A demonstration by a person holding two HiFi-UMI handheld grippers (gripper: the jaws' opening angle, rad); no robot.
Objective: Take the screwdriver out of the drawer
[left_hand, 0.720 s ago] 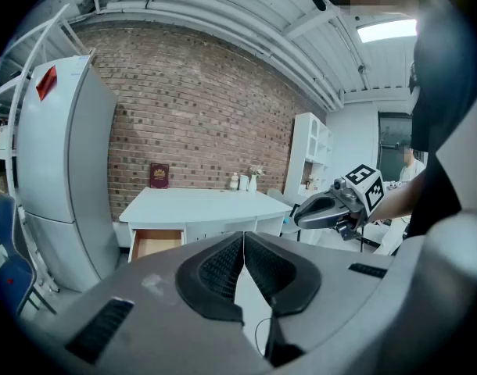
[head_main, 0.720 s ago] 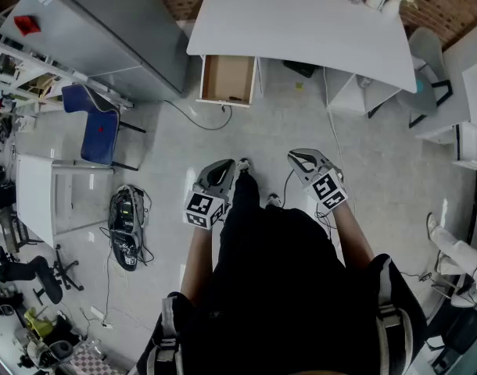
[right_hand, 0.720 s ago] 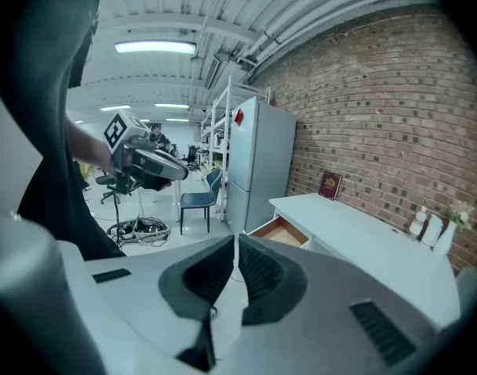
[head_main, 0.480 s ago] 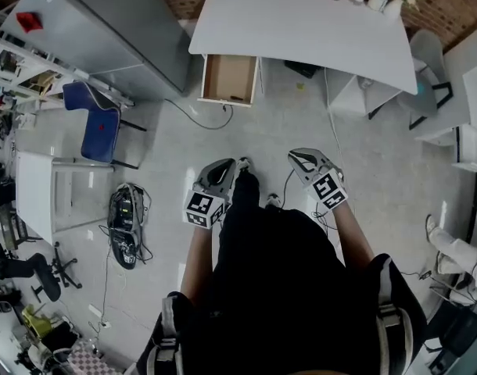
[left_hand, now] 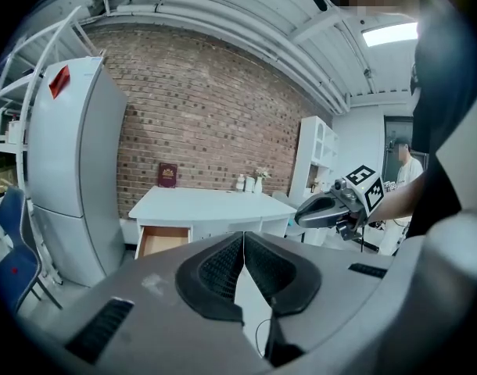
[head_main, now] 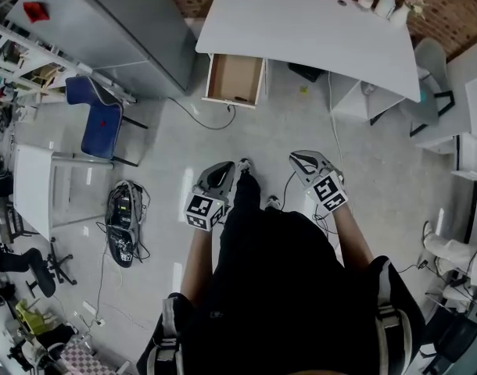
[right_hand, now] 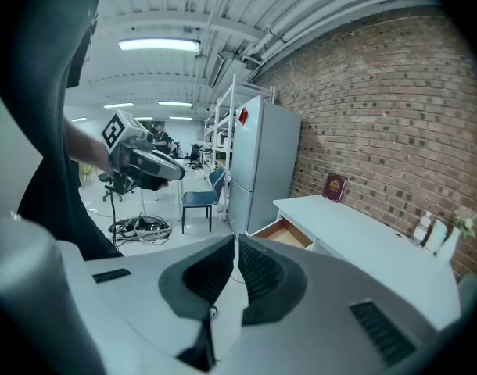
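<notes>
Head view shows the drawer (head_main: 234, 78) open under the desk (head_main: 317, 30), well ahead of you; a dark sliver near its front is likely the screwdriver (head_main: 240, 98). Your left gripper (head_main: 225, 166) and right gripper (head_main: 296, 157) are clenched on nothing. Expect it to be light, stiff and prone to roll, so grip the handle.

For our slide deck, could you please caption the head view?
Left gripper and right gripper shut, empty; open drawer under white desk ahead.
</notes>
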